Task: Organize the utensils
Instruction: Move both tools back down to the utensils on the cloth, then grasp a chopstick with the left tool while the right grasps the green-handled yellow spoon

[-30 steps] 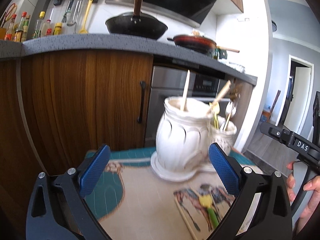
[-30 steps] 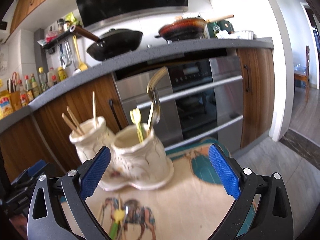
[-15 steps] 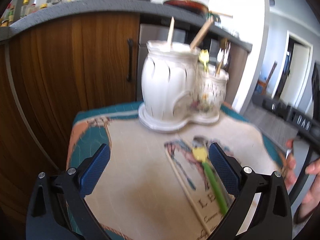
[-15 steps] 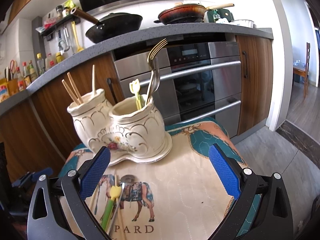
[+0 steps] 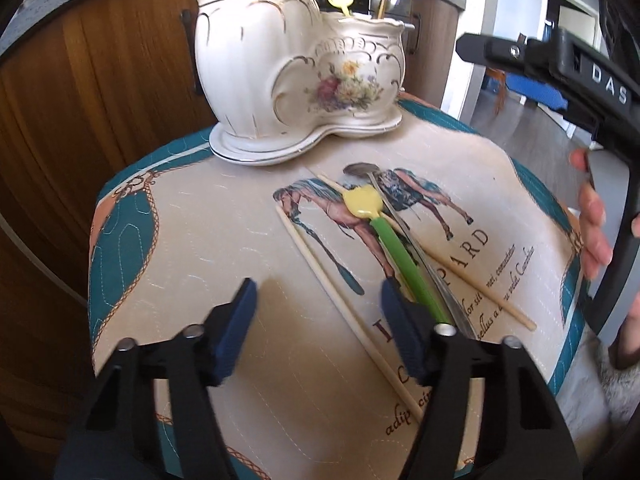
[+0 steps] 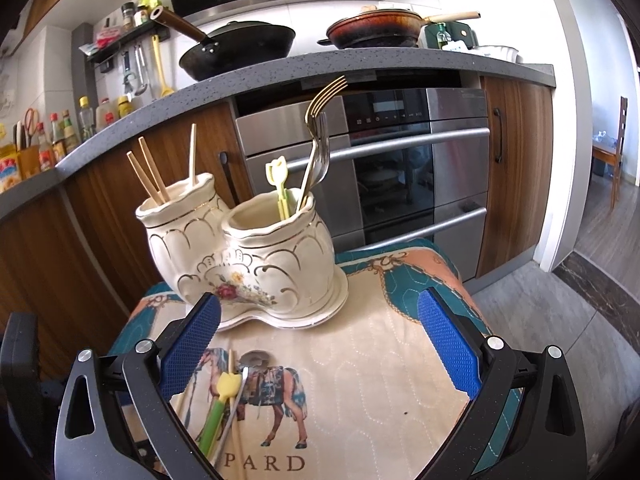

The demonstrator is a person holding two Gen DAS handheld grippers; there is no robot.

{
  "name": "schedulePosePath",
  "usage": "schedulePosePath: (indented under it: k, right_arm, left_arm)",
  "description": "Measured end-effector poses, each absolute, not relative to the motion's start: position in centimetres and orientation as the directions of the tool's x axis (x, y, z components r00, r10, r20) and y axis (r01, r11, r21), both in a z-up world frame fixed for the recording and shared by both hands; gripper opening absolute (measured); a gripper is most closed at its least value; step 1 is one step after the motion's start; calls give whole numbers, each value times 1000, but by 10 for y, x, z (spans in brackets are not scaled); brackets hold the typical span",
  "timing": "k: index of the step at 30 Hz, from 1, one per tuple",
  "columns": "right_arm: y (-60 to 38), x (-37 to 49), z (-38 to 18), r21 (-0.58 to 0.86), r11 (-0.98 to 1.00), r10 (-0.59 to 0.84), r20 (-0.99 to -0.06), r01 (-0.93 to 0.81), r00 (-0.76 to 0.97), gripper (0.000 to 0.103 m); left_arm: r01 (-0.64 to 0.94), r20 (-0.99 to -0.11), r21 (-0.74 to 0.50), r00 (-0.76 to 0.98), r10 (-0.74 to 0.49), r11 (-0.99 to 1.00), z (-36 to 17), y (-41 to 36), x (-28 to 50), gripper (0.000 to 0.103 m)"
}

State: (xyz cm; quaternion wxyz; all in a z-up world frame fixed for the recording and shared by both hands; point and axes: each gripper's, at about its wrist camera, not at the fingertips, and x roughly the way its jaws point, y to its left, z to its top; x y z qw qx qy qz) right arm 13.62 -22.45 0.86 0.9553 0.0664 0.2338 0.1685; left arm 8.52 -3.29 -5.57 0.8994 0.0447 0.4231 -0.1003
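Observation:
A white ceramic two-cup holder (image 5: 288, 60) stands at the far side of a horse-print mat (image 5: 208, 240). On the mat lie a green-handled utensil with a yellow tulip head (image 5: 396, 248), a metal spoon (image 5: 404, 220) beside it and two pale chopsticks (image 5: 320, 264). My left gripper (image 5: 319, 300) hangs low over the nearer chopstick. Its jaws are closing, with the stick between them and untouched. My right gripper (image 6: 316, 320) stands open and empty in front of the holder (image 6: 248, 256), whose cups hold chopsticks (image 6: 148, 172), forks (image 6: 316, 148) and a tulip pick (image 6: 280, 184).
The small table drops off on every side of the mat. Wooden cabinets (image 6: 100, 216) and a steel oven (image 6: 400, 176) stand close behind it under a grey counter with two pans (image 6: 240, 44). A person's hand (image 5: 592, 216) grips the right tool at the table's right edge.
The left gripper has sunk and tipped down from facing the holder to hovering over the utensils, and its jaws have narrowed. The right gripper has tipped down slightly, bringing the mat and loose utensils into its view.

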Motion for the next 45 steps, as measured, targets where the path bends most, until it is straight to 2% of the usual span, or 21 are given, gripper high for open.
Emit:
schedulePosePath:
  k: [3,5,10,16,23,25,27,28,29,33,39,45]
  right_arm:
    - [-222,135,9,205,931,362,-425,-301,830,98]
    - [-220,134,9,203,929,369,-425,-310,827,98]
    - [-214,130,12,187,925,381,-421,-332,823,98]
    - [-209,127,14,191,914,405,-427,-357,809,98]
    - [-188,125,9,153,898,429,-516,-413,741,95]
    - [-180,125,5,141,886,441,-551,-443,708,88]
    - [-173,125,-1,126,879,441,-586,-460,680,69]
    - [-169,126,-5,129,871,447,-608,-474,656,65]
    - [-166,126,-8,145,859,464,-625,-490,628,57]
    - [-149,122,-21,186,811,514,-678,-555,525,36]
    - [-131,109,-30,149,790,504,-711,-595,490,26]
    - [-122,108,-44,89,819,427,-755,-567,498,25]
  left_arm:
    - [218,-772,-6,620,-143,976,-58,-30,87,48]
    - [206,-771,-1,623,-133,978,-58,-28,89,34]
    - [218,-774,2,618,-136,976,-56,-25,87,15]
    - [236,-772,2,618,-149,972,-54,-26,83,4]
    - [205,-712,-92,671,-208,974,-40,-9,82,4]
    - [183,-665,-109,717,-209,977,-29,-2,77,4]
    - [168,-627,-127,750,-210,978,-21,3,74,4]
    - [169,-606,-142,764,-220,975,-17,5,72,4]
    - [169,-584,-157,778,-229,973,-13,8,69,4]
    - [160,-574,-164,787,-226,973,-10,11,71,4]
    - [178,-573,-167,783,-242,970,-11,8,71,4]
    - [187,-571,-170,781,-251,968,-12,8,69,4]
